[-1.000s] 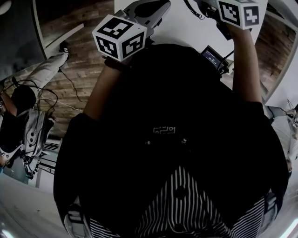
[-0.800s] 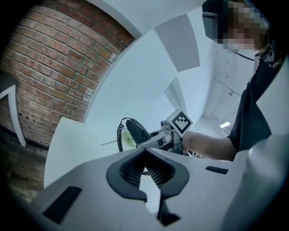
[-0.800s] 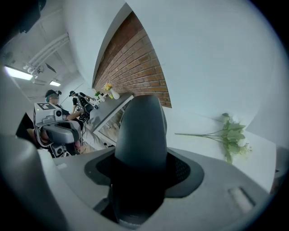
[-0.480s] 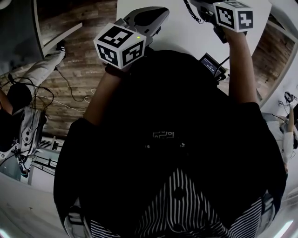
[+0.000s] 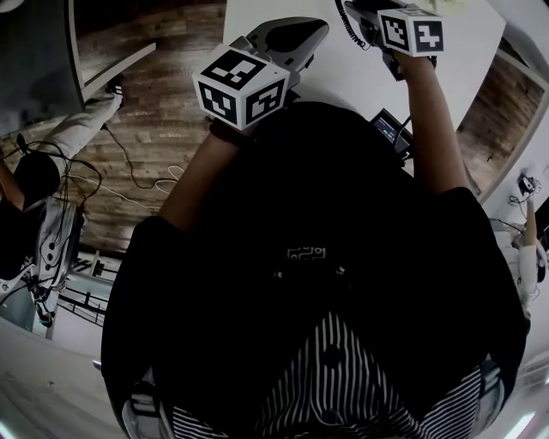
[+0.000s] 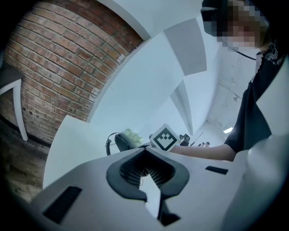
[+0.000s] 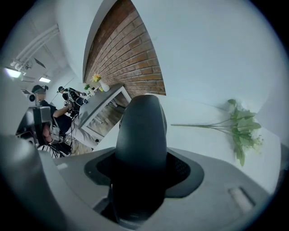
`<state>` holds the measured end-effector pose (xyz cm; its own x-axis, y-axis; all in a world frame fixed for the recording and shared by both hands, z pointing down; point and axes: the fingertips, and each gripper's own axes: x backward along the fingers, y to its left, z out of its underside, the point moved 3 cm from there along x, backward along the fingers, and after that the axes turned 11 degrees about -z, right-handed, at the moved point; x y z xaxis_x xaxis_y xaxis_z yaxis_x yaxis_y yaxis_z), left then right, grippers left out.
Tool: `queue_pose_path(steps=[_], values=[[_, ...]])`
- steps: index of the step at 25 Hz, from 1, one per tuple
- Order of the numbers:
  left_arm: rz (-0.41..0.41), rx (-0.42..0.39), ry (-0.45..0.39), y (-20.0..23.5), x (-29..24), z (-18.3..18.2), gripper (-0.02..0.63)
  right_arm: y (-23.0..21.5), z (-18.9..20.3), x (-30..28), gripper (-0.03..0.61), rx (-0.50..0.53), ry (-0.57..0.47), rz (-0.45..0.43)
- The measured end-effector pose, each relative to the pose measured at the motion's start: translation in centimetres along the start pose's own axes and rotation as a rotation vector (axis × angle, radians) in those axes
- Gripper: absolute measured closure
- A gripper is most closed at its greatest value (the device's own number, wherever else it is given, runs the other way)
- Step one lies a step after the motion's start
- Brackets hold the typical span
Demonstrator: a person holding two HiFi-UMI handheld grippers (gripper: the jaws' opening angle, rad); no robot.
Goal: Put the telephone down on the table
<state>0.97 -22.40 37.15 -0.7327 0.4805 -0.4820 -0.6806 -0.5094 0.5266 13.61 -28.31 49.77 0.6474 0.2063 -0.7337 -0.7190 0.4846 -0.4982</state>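
At far left lay a plank wooden floor and a red brick wall, with other people at benches beyond. The left gripper hung over the near edge of the white table, its jaw tips drawn together on nothing. Further right, the right gripper had its jaws spread wide and clamped on the dark, smooth, rounded plastic telephone handset, held above the tabletop; contact with the surface could not be judged. Its black coiled cord trailed across the table. The handset was probably rigid, fairly light and slick, best held around its narrow middle, with the cord likely to tug. A green artificial leafy sprig lay at right.
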Motion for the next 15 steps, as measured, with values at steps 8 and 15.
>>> queue_pose_path(steps=[8, 15], values=[[0.022, -0.015, -0.008, -0.8, -2.7, -0.5, 0.612, -0.8, 2.6, -2.6, 0.301, -0.036, 0.031, 0.024], [0.028, -0.018, -0.013, -0.4, -2.8, -1.2, 0.612, -1.8, 4.0, -3.7, 0.301, -0.054, 0.072, 0.036]])
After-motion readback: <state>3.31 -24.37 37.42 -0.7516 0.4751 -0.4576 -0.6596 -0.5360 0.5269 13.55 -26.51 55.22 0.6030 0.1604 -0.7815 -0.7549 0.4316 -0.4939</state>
